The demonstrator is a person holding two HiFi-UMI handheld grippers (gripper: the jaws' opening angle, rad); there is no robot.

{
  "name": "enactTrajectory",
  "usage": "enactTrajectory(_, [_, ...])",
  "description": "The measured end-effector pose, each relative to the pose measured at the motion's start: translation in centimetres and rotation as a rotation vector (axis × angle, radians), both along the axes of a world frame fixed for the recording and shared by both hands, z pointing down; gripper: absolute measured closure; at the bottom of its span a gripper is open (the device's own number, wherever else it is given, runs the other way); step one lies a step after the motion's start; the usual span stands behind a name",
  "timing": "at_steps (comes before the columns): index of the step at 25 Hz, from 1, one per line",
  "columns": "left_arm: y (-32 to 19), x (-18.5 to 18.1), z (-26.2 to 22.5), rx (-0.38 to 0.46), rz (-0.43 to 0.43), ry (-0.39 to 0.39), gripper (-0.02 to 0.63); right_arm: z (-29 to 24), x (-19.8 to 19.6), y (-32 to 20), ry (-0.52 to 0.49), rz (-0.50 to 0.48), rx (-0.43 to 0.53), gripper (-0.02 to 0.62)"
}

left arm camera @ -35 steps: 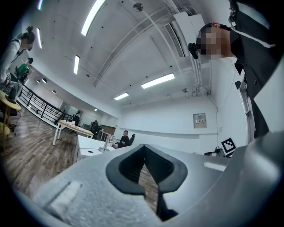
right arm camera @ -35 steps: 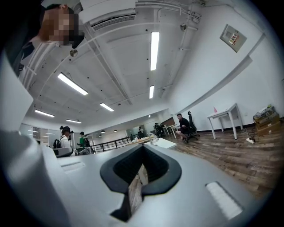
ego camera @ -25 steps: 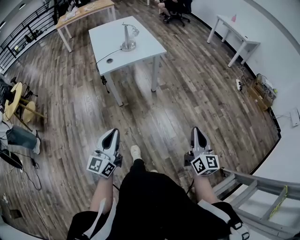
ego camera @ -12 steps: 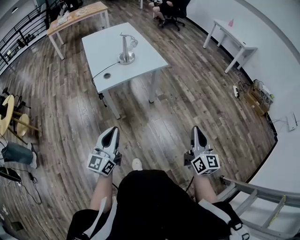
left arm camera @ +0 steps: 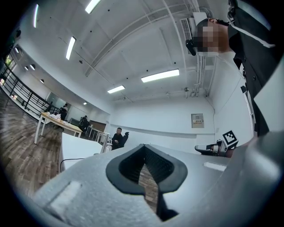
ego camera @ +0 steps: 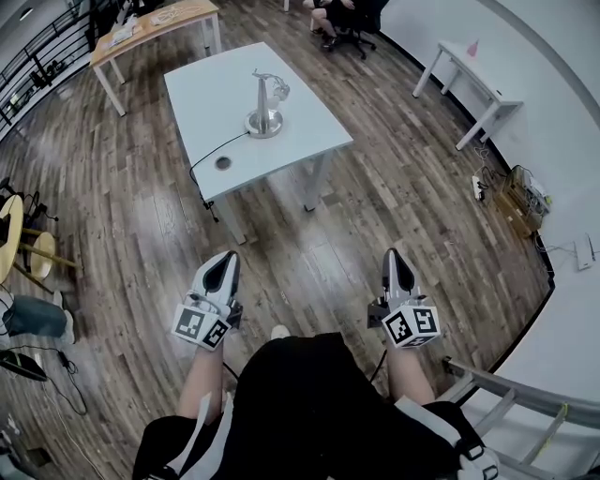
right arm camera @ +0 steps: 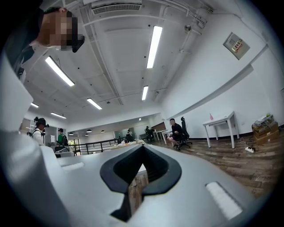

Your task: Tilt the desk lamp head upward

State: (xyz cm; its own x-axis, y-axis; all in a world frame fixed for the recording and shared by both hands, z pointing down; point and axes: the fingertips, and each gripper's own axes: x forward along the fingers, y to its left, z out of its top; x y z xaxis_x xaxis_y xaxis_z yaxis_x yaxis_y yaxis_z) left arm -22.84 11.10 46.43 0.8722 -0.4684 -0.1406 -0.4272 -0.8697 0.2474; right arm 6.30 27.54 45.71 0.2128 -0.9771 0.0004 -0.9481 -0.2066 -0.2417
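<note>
A silver desk lamp (ego camera: 264,101) stands on a white table (ego camera: 309,131) across the wooden floor, its head bent to the right at the top of the post. A black cord (ego camera: 217,148) runs from its base toward the table's left edge. My left gripper (ego camera: 223,273) and right gripper (ego camera: 394,269) hang low in front of the person's body, far short of the table, both shut with nothing in them. In the left gripper view its jaws (left arm camera: 144,170) are together, and the table (left arm camera: 77,148) shows at the left. The right gripper (right arm camera: 135,179) is likewise shut.
A wooden-topped table (ego camera: 150,28) stands at the far left and a small white table (ego camera: 478,70) at the far right wall. A seated person (ego camera: 342,11) is beyond the lamp table. A grey ladder (ego camera: 525,394) lies at the right; stools (ego camera: 23,239) stand at the left.
The person has walked toward the lamp table, which now sits lower and larger in the head view. Both grippers keep their place and stay shut.
</note>
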Motion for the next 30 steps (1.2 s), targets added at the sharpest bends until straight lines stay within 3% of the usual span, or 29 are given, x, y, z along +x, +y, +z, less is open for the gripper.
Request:
enactTrajectory(13, [-3.9,2.9,1.2,-0.02,-0.044,-0.058,0.607,1.4,3.5,-4.0,-0.035,-0.012,-0.005,0.594])
enactTrajectory(30, [-12.4,14.8,1.4,-0.017,-0.113,-0.064,0.607,2.1,17.4,-14.9,-0.059,-0.075,0.01,0.594])
